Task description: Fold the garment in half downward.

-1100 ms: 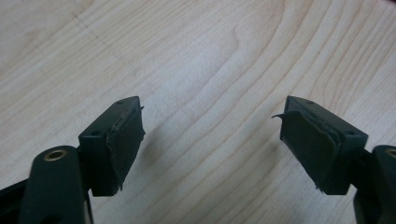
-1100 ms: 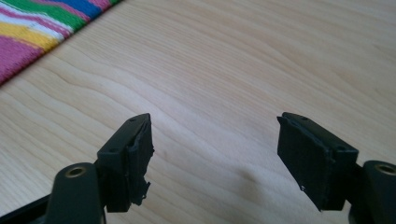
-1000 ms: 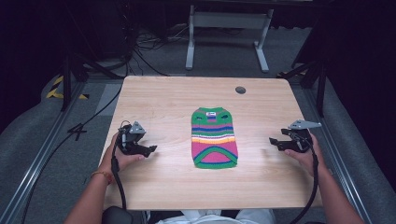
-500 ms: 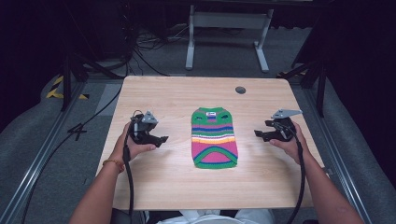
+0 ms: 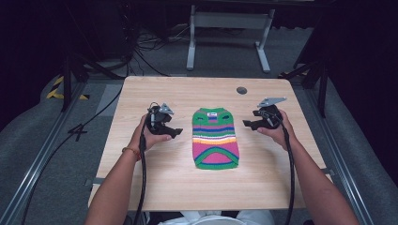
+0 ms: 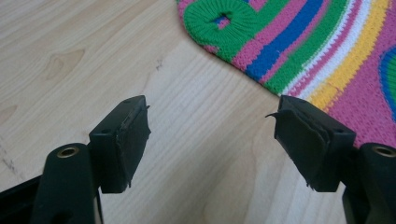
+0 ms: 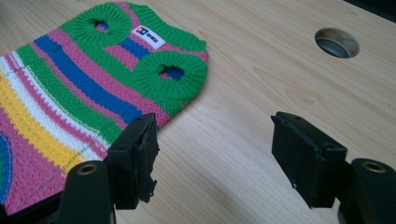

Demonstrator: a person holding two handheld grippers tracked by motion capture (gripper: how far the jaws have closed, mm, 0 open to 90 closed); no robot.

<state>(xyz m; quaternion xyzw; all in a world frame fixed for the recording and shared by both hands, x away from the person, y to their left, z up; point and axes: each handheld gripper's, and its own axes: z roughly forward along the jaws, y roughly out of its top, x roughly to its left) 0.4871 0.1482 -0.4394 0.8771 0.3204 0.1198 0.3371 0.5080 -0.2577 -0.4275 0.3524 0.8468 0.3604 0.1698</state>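
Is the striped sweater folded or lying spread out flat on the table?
Spread flat. The striped sweater lies full length on the table, both green armholes and the collar label showing, with no fold visible.

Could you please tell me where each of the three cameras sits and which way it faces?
High view: above the person's side, looking forward and down on the wooden table; forearms, left gripper, right gripper show.
Left gripper view: rides the left gripper, facing the striped knitted pet sweater edge; its open jaws show.
Right gripper view: rides the right gripper, facing the sweater's armholes and the cable hole; open jaws show.
Shared: all see sweater and table.
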